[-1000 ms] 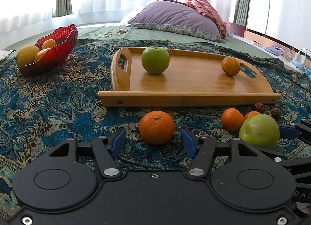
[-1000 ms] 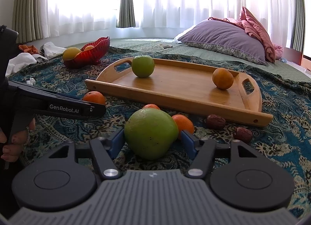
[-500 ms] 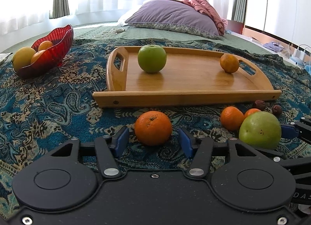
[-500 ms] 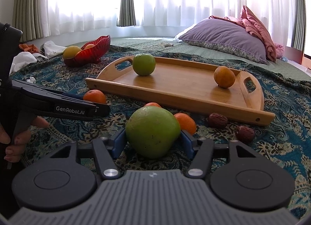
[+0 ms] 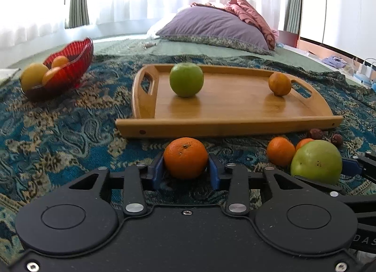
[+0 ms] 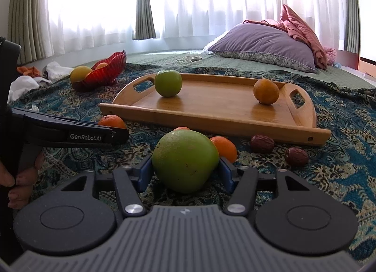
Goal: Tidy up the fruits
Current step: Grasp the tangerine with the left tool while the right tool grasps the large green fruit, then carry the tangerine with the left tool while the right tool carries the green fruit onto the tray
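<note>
An orange (image 5: 185, 158) lies on the patterned blanket in front of the wooden tray (image 5: 225, 128). My left gripper (image 5: 185, 173) is closing, and its blue pads touch the orange on both sides. A large green apple (image 6: 184, 159) rests on the blanket between the fingers of my right gripper (image 6: 185, 174), which is also closing, with its pads against the apple's flanks. On the tray stand a smaller green apple (image 5: 186, 79) at the left and an orange (image 5: 279, 84) at the right.
A red bowl (image 5: 70, 60) holding several fruits sits at the far left. Two small oranges (image 5: 280, 152) and two dates (image 6: 262, 143) lie beside the large apple. A purple pillow (image 6: 263, 46) lies behind the tray. A hand (image 6: 21, 178) holds the left gripper's handle.
Both grippers' jaws have narrowed. The left pads, once well apart from the orange, now touch it. The right pads have drawn in against the large green apple.
</note>
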Tool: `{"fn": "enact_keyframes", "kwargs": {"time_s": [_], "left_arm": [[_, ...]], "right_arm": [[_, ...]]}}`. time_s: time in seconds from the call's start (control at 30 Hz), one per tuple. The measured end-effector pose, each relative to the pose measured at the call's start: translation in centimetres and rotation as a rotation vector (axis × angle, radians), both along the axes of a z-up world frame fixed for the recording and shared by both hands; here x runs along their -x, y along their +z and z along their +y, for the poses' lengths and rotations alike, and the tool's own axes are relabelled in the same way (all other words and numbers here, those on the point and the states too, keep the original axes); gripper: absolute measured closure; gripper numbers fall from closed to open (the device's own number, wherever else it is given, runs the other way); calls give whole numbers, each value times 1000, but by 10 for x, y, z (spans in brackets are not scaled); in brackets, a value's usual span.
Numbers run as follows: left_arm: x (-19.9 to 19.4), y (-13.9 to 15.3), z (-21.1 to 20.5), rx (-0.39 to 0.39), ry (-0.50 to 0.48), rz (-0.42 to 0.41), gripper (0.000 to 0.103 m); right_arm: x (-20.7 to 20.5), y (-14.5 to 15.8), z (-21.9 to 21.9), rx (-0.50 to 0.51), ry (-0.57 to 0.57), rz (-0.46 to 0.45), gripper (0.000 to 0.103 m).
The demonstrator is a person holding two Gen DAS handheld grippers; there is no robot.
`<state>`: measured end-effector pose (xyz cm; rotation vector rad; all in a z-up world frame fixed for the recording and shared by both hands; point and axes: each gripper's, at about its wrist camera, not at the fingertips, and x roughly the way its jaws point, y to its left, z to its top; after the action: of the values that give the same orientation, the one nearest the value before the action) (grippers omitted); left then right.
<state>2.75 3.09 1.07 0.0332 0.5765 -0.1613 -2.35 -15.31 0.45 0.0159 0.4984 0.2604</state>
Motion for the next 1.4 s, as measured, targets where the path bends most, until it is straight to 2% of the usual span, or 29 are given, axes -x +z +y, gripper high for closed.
{"fn": "enact_keyframes", "kwargs": {"time_s": [0.33,0.5,0.9,1.4], "left_arm": [[-9,32,-9,10,-9,-71,66],[-20,41,-13,19,-14,-68,66],[-53,44,-14,40,6,-26,66],[-91,30,-15,47,35,20,66]], "right_arm": [[7,22,-15,-76,-73,-74,42],[-2,35,-30,-129,-129,-73,42],[-36,57,-60,-64,-223,-131,41],[-99,34,-72,-19,-252,0,41]]}}
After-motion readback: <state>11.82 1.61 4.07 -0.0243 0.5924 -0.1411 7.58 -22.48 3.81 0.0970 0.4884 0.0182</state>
